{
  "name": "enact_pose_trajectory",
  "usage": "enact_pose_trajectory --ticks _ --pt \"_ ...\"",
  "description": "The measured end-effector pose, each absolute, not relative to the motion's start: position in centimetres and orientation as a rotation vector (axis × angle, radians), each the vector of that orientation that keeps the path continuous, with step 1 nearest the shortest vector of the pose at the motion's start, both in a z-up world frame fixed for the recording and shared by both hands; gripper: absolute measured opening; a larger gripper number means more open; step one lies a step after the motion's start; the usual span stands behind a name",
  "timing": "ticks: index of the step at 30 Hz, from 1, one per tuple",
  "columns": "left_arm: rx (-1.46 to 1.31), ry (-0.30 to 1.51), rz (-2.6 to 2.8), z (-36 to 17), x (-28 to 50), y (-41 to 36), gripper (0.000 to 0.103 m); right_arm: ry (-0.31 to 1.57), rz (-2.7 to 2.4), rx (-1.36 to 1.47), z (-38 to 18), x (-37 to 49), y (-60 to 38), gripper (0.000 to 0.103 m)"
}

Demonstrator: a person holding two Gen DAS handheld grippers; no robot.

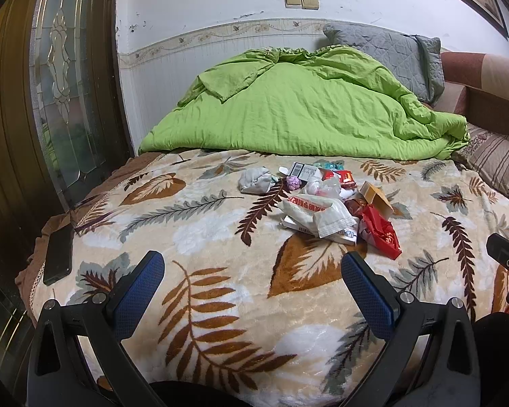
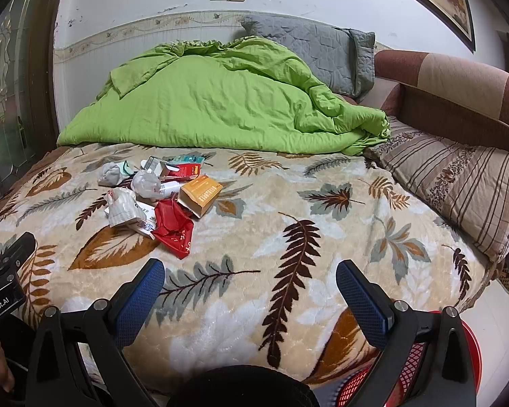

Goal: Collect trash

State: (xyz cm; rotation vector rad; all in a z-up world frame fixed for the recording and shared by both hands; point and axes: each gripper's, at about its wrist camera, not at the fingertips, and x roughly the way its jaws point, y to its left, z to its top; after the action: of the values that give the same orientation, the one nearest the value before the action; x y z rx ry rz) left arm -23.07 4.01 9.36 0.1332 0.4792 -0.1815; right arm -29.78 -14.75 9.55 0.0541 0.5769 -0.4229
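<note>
From your left wrist view, your left tool (image 1: 252,279) hangs wide open and empty over the leaf-print blanket (image 1: 220,305). The trash pile (image 1: 325,203) lies beyond it, just in front of the green duvet (image 1: 288,108).

From your right wrist view, your right tool (image 2: 251,285) is also spread wide, holding nothing. The trash pile (image 2: 163,196) sits before the green duvet (image 2: 220,108), toward its left end; a red basket (image 2: 414,366) shows below the tool.

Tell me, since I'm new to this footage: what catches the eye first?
The bright green quilt heaped at the back of the bed stands out most. In front of it, a small pile of trash lies on the leaf-patterned blanket, with an orange box and a red wrapper. Both claws are open and empty.
</note>
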Motion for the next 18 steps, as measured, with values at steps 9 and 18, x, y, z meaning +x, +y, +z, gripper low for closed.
enact_pose_trajectory --ticks 9,18 --pt "0.114 0.551 -0.210 8.5 -22.0 4.2 0.103 0.640 -0.362 0.136 8.8 -28.9 -15.9 0.101" --pt "-0.020 0.772 -0.321 8.6 -16.1 2.8 0.103 0.718 -0.201 0.251 8.6 -25.9 -17.2 0.084"
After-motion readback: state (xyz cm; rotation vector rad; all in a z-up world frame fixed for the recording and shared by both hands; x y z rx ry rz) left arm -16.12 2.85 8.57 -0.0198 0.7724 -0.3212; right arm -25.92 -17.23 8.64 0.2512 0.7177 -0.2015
